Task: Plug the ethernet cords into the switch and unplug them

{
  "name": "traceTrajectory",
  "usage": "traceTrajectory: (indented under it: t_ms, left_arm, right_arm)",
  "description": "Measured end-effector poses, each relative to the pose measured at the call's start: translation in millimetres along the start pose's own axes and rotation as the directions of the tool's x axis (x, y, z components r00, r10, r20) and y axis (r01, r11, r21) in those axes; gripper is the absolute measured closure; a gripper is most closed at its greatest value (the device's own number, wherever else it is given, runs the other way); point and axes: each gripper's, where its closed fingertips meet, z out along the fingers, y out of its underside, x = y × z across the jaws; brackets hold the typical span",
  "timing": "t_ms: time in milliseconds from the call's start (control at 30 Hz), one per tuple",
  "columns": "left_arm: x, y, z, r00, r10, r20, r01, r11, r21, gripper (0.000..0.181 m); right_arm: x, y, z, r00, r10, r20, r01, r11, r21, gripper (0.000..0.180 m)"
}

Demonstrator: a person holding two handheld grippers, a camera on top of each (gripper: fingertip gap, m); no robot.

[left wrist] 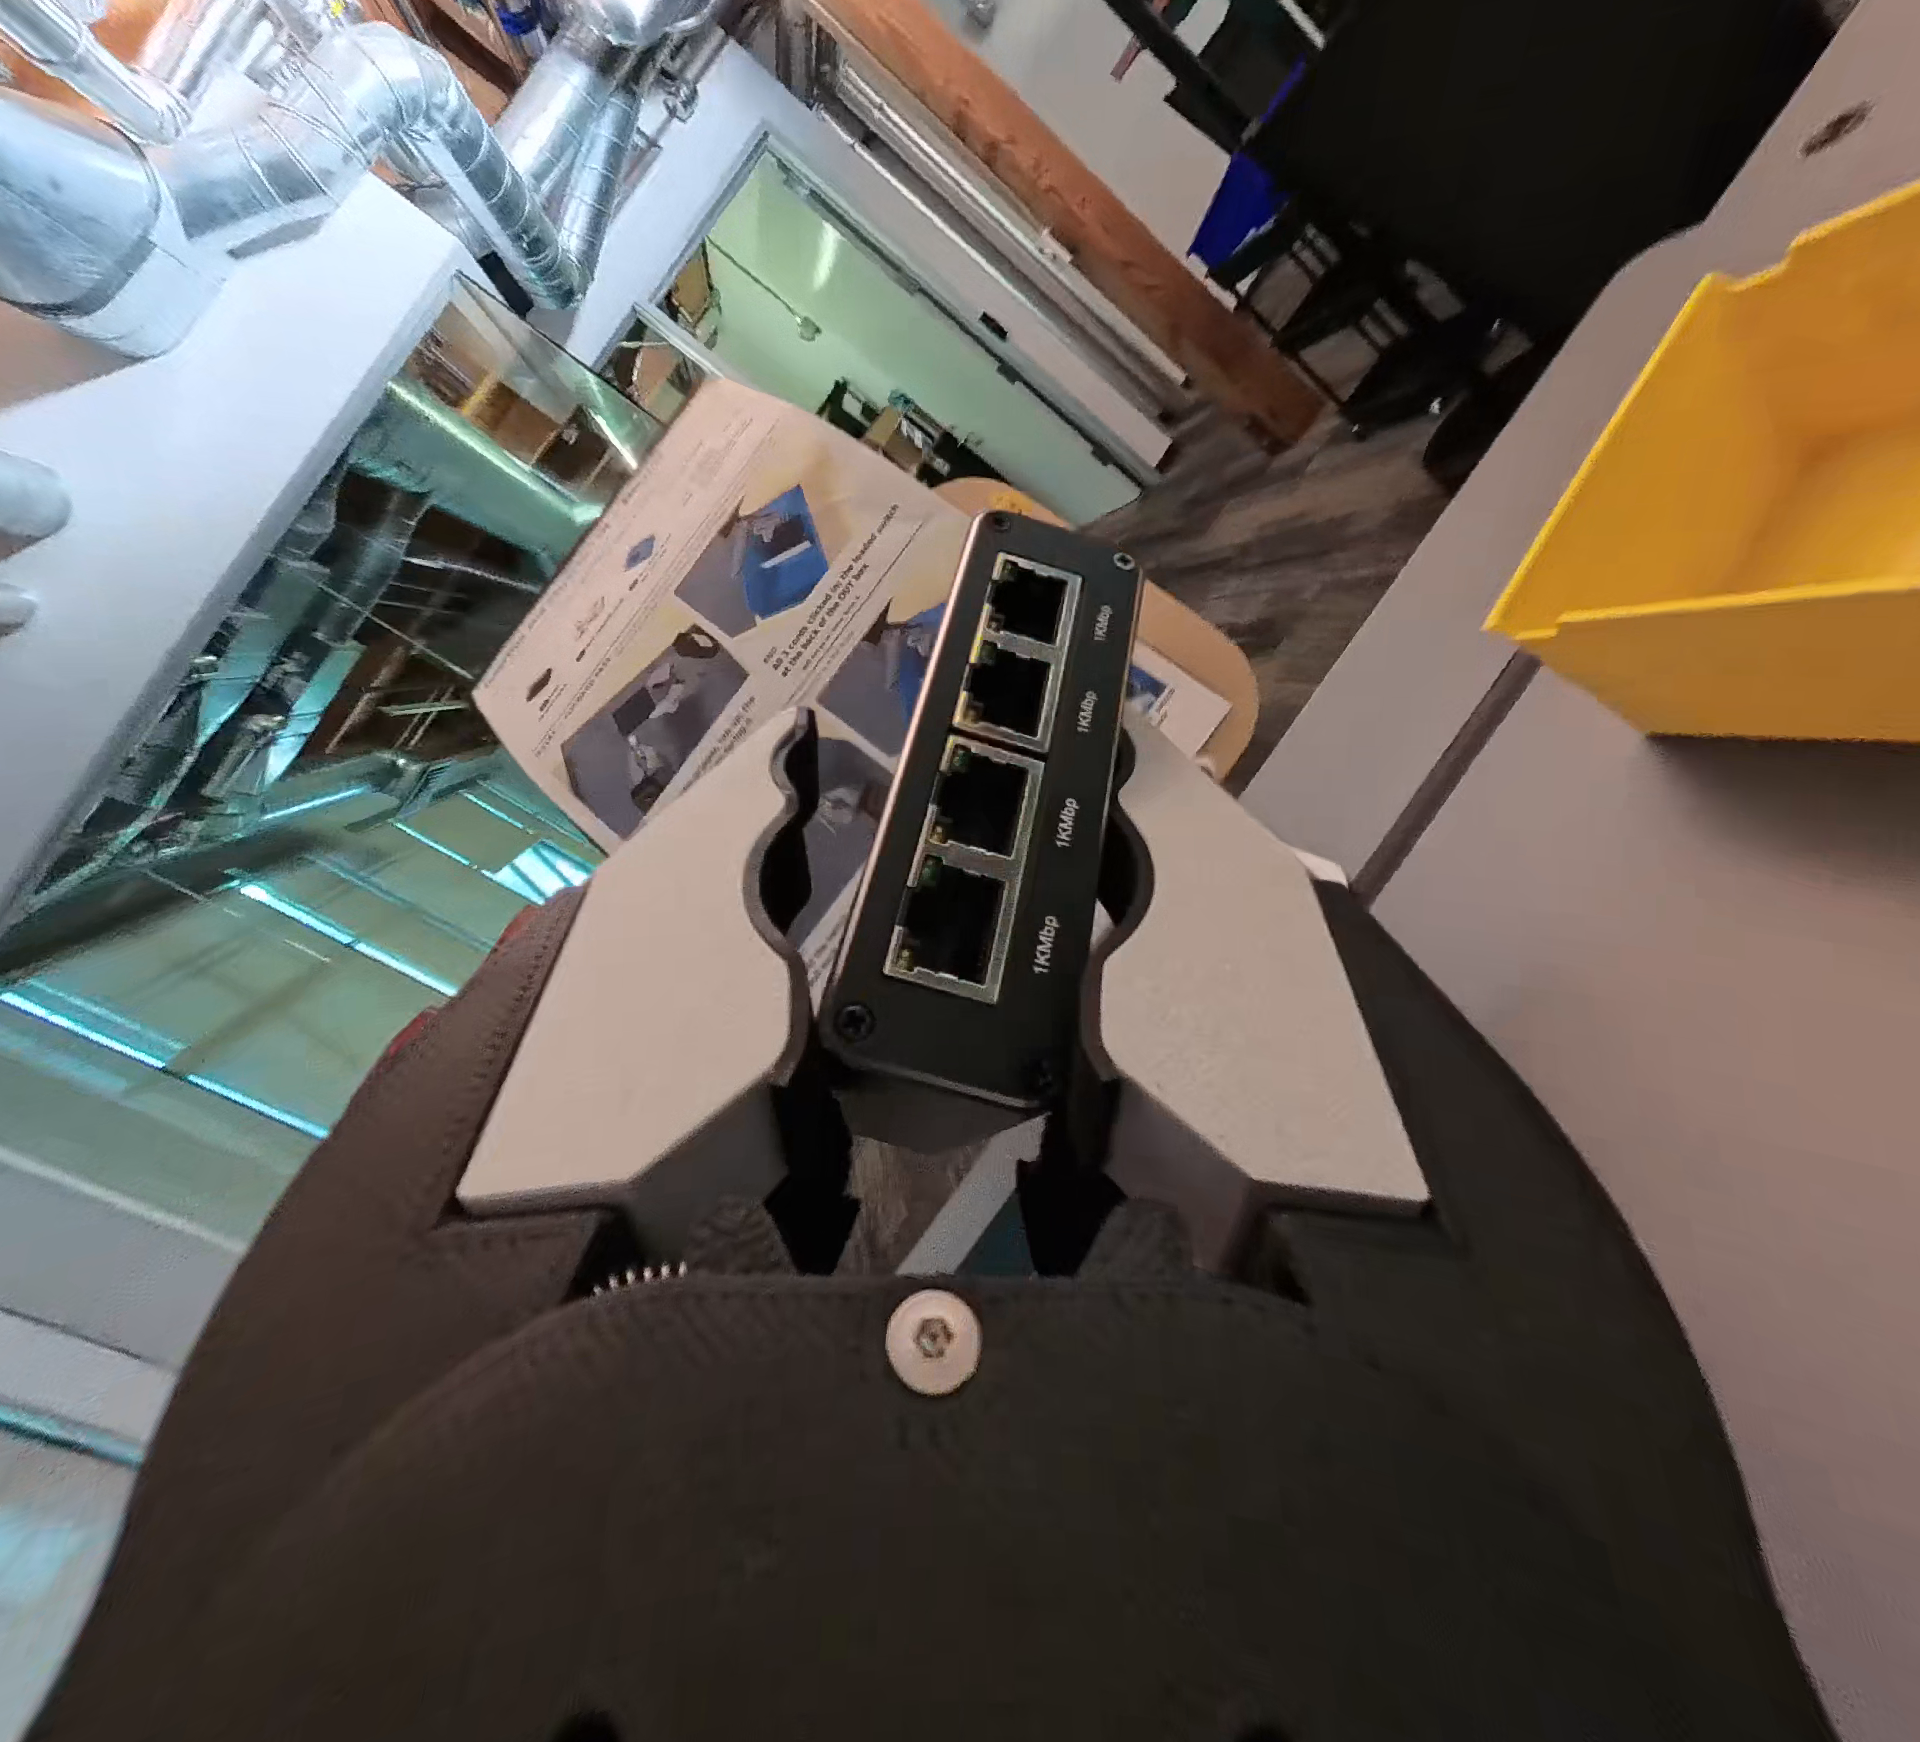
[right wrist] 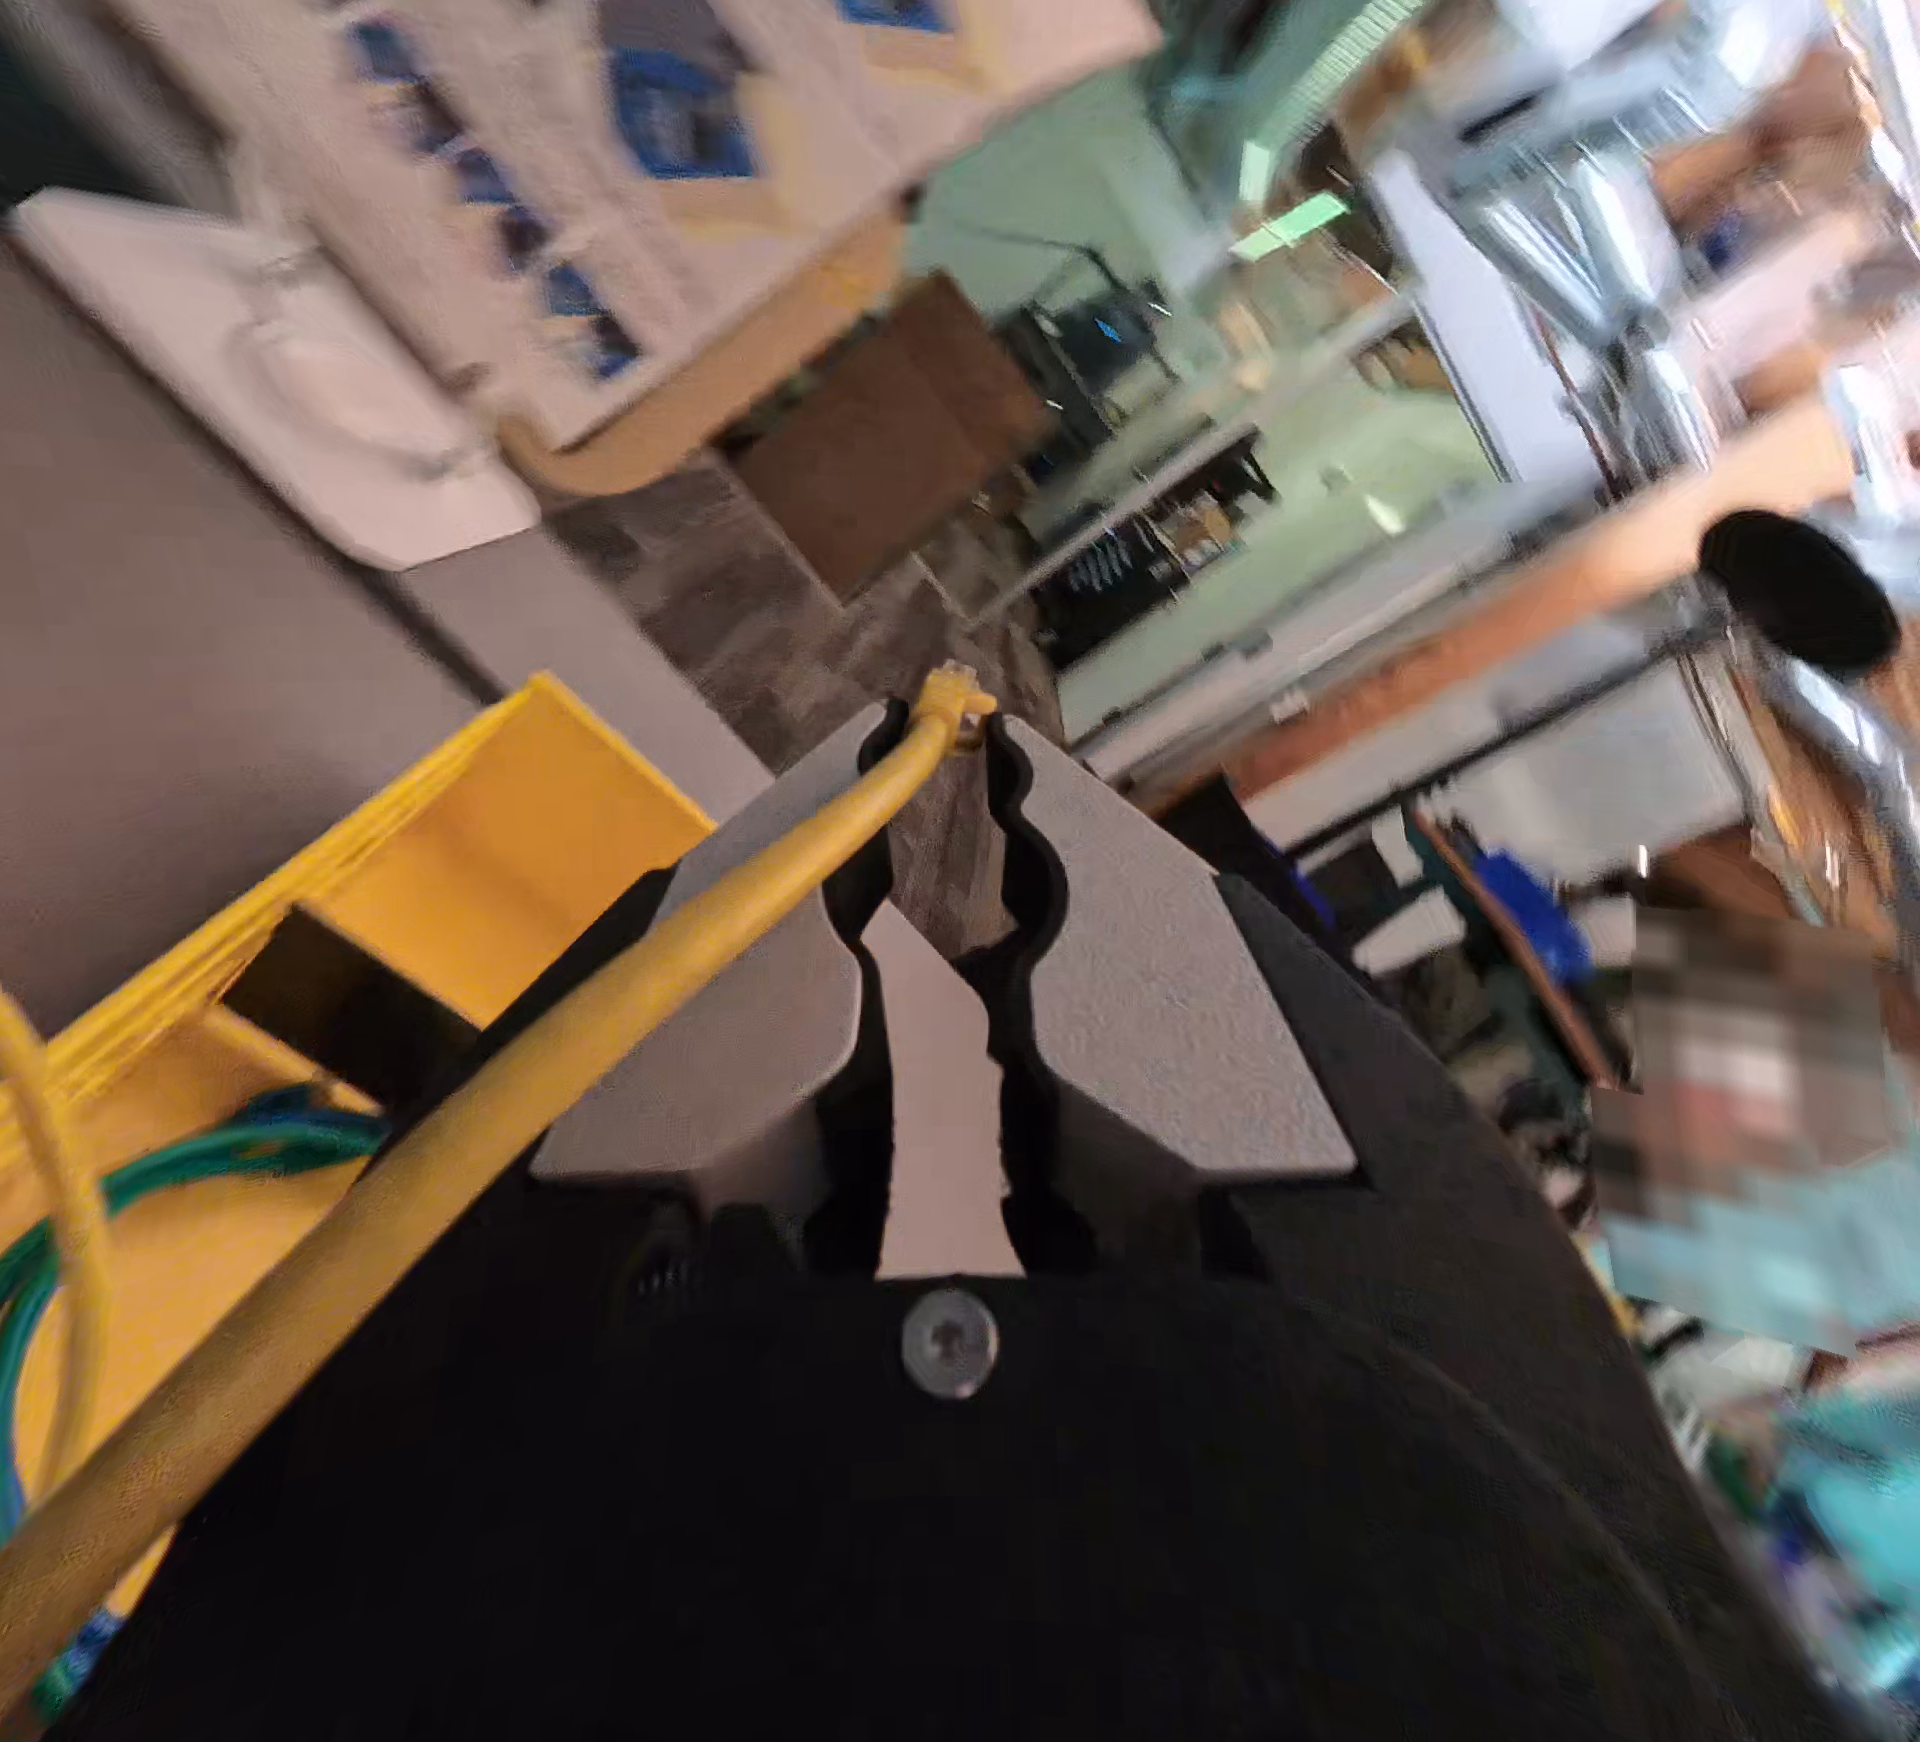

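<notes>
My left gripper is shut on a black ethernet switch and holds it up in the air, port face toward the camera. Its row of several ports is empty. My right gripper is shut on the plug end of a yellow ethernet cord. The plug sticks out past the fingertips, and the cord trails down to the lower left. The view is blurred by motion.
A yellow bin stands on the grey table at the right. In the right wrist view the yellow bin holds green and yellow cords. A printed instruction sheet lies beyond the switch. The left gripper's tips are roughly 25 cm from the right gripper's.
</notes>
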Motion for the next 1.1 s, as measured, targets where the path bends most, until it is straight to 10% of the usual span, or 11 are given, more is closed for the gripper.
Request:
traceTrajectory:
  t_ms: [267, 500, 667, 800, 933, 1100]
  left_arm:
    - [26.4, -20.9, 4.8, 0.995, 0.095, -0.032, -0.095, 0.995, -0.003, 0.128]
    - [55.9, -13.5, 20.3, 0.986, 0.117, -0.122, -0.127, 0.989, -0.075, 0.128]
    - [80.9, -10.6, 24.3, 0.963, 0.014, -0.269, -0.042, 0.994, -0.098, 0.128]
    - [108.1, -24.9, 18.0, 0.881, -0.121, -0.458, 0.103, 0.993, -0.065, 0.128]
    - [131.7, -50.7, 2.7, 0.750, -0.195, -0.632, 0.239, 0.971, -0.015, 0.128]
    - [153.0, -66.7, -11.3, 0.672, -0.166, -0.722, 0.252, 0.968, 0.011, 0.128]
  right_arm:
    - [37.6, 65.7, 0.7, 0.998, 0.025, -0.049, -0.033, 0.987, -0.159, 0.165]
    - [-111.9, 173.4, 31.6, 0.777, -0.058, 0.627, 0.392, 0.824, -0.409, 0.161]
    - [-152.8, 213.6, 13.6, 0.673, 0.166, 0.721, 0.468, 0.660, -0.588, 0.116]
    - [-131.4, 165.2, 10.9, 0.727, 0.100, 0.680, 0.356, 0.792, -0.497, 0.122]
    - [-118.7, 32.3, 4.2, 0.767, -0.032, 0.640, 0.065, 0.998, -0.027, 0.121]
    - [-120.6, -92.8, -62.3, 0.668, -0.094, 0.738, -0.353, 0.833, 0.426, 0.127]
